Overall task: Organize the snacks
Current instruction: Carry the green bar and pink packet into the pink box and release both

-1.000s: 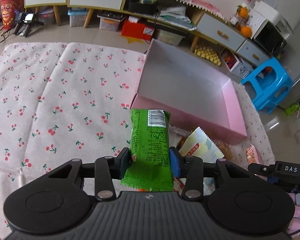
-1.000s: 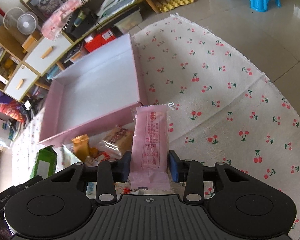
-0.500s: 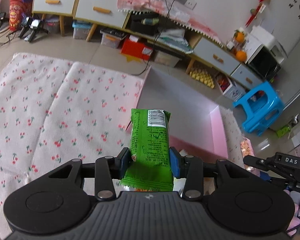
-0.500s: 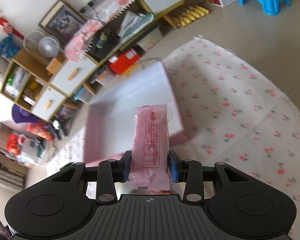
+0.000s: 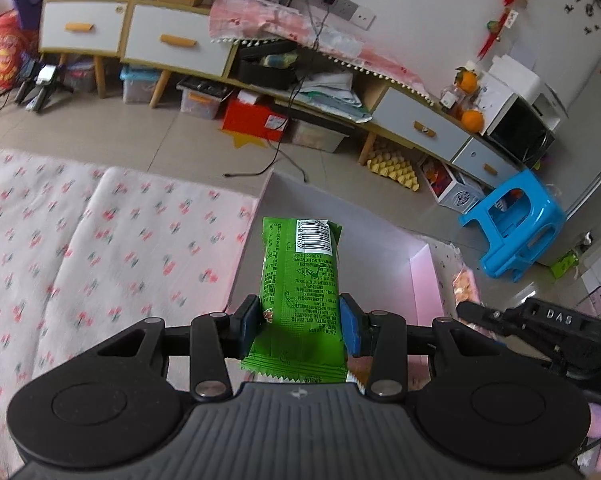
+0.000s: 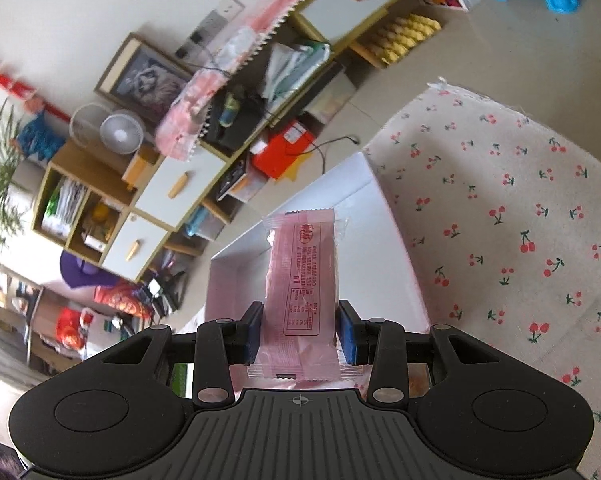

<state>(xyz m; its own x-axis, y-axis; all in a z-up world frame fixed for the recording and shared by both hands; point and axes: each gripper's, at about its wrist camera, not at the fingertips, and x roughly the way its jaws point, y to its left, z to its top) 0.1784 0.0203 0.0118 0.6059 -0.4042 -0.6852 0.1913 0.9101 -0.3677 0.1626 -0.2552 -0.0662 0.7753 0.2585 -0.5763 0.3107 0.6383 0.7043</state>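
My left gripper (image 5: 299,325) is shut on a green snack packet (image 5: 300,280) and holds it above the near edge of the open pink box (image 5: 422,280). My right gripper (image 6: 299,338) is shut on a pink snack packet (image 6: 302,280) and holds it over the same box (image 6: 380,248), whose white inside shows empty. The right gripper's body (image 5: 540,322) shows at the right of the left wrist view. Other snack packets lie partly hidden under both grippers.
The box sits on a cherry-print cloth (image 5: 80,248) on the floor. A low cabinet with drawers (image 5: 172,40) and clutter stands behind it. A blue plastic stool (image 5: 512,220) is at the right. A snack packet (image 5: 464,284) lies beside the box.
Both grippers have risen and tilted up with their packets still held. The box now sits lower in both views and more of the room's back wall shows.
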